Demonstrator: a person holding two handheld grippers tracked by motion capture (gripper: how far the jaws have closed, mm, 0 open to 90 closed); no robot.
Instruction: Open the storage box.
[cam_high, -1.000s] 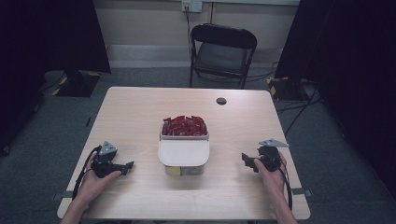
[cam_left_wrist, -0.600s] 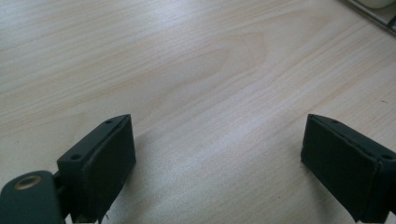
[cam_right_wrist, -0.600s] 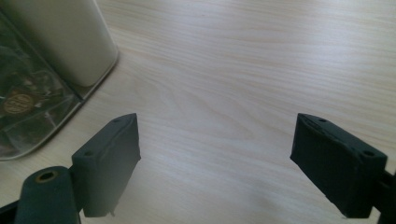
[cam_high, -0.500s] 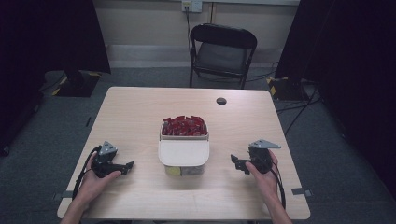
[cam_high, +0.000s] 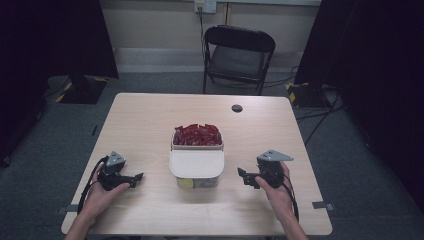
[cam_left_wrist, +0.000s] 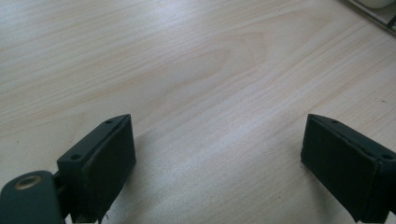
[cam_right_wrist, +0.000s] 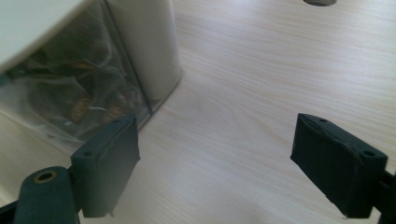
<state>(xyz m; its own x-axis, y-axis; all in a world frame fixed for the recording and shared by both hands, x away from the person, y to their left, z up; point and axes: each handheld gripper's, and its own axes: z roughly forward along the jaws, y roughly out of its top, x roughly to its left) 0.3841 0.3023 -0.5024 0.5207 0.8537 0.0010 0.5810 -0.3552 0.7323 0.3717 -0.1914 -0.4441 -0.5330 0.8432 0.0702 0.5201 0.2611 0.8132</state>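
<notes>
- Resting on the pale wood-grain table (cam_high: 150, 125) is being done by one clear container (cam_high: 196, 170), one dark round disc (cam_high: 237, 108), and two grippers.
- One white lid (cam_high: 196, 163) is being seen over the container's near half; red packets (cam_high: 197, 135) are being shown in the far half.
- The left gripper (cam_high: 134, 177) is being held well apart from the container, jaws spread wide.
- The right gripper (cam_high: 243, 176) is being held near the container's right side, black block-shaped jaws wide apart.

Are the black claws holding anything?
No. The left gripper and the right gripper are both open, with only bare table between their jaws.
</notes>
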